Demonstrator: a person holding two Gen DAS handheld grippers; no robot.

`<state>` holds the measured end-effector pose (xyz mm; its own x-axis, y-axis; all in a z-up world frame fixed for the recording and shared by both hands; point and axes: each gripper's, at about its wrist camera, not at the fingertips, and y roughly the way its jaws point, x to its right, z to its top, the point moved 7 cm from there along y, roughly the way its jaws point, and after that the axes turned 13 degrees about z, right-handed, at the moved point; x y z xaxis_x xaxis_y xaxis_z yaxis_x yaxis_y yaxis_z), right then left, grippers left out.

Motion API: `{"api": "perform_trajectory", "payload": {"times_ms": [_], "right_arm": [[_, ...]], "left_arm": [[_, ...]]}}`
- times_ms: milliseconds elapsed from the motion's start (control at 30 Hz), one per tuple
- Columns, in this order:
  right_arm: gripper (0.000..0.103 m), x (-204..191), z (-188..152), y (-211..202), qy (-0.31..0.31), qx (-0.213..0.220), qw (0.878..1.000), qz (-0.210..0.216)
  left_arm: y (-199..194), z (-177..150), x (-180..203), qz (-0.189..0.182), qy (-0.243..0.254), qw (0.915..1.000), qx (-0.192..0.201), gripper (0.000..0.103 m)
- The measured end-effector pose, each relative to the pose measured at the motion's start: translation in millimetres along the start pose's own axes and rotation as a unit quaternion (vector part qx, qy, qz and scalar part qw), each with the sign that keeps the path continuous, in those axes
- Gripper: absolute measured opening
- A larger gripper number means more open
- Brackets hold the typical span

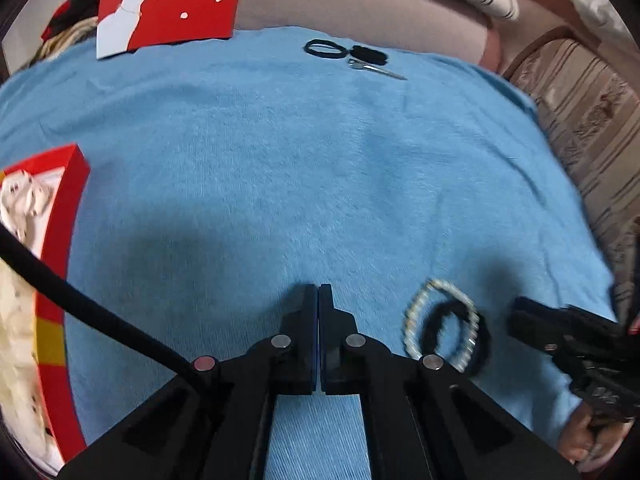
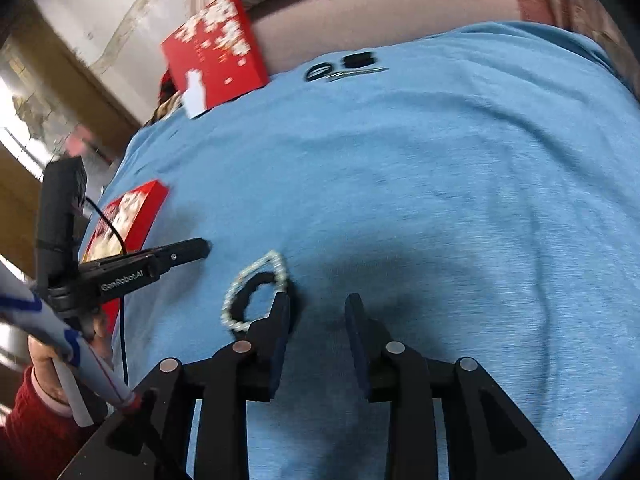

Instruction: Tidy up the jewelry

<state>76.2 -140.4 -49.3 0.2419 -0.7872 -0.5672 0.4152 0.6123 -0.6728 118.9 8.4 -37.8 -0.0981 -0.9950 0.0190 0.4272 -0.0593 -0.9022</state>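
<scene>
Your blue cloth (image 1: 320, 168) covers the whole work surface, which may be a bed or sofa; the blur makes that hard to settle. A red box lid (image 1: 168, 0) with a white cat and blossoms lies at its far left corner, and the open red box (image 1: 60, 240) sits at the left edge. Your left hand-held gripper (image 1: 319, 292) hangs just over the cloth with its jaws pressed together on nothing. Your right hand-held gripper (image 2: 318, 304) has its jaws spread wide and empty, its left finger (image 2: 280, 320) overlapping the black hair tie (image 2: 260, 292). The pearl bracelet (image 2: 256, 288) lies across that tie, between your two grippers. Far off, scissors (image 1: 378, 68) lie beside two more hair ties (image 1: 326, 48).
</scene>
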Motion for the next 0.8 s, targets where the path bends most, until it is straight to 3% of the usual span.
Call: {"api": "perform_trajectory", "payload": {"times_ms": [200,367,467,533,700,800], "right_arm": [[0.031,-13.8,-15.1,17.9,-0.042,-0.029,0.998,-0.023],[0.031,-20.9,-17.2,28.1,-0.092,-0.03,0.993,-0.075],[0.02,-23.6,-15.7,30.2,-0.113,-0.038,0.989,-0.085],[0.011,-18.6,-12.8,23.7,-0.102,-0.043,0.99,-0.091],[0.009,18.7,-13.7,-8.4,-0.102,-0.041,0.976,-0.189],[0.01,39.3,-11.5,-22.9,-0.078,-0.036,0.975,-0.206]], "left_arm": [[-6.7,-7.9,12.0,-0.048,-0.015,0.9987,0.001,0.0],[-3.8,-4.4,24.8,-0.061,-0.009,0.9981,-0.004,0.0],[-0.5,-2.9,30.4,-0.063,-0.012,0.9979,-0.009,0.0],[1.0,-2.6,33.8,-0.062,-0.01,0.998,-0.011,0.0],[5.2,-2.9,56.1,-0.066,0.016,0.9975,-0.015,0.0],[9.8,-3.4,72.0,-0.066,0.035,0.997,-0.017,0.0]]}}
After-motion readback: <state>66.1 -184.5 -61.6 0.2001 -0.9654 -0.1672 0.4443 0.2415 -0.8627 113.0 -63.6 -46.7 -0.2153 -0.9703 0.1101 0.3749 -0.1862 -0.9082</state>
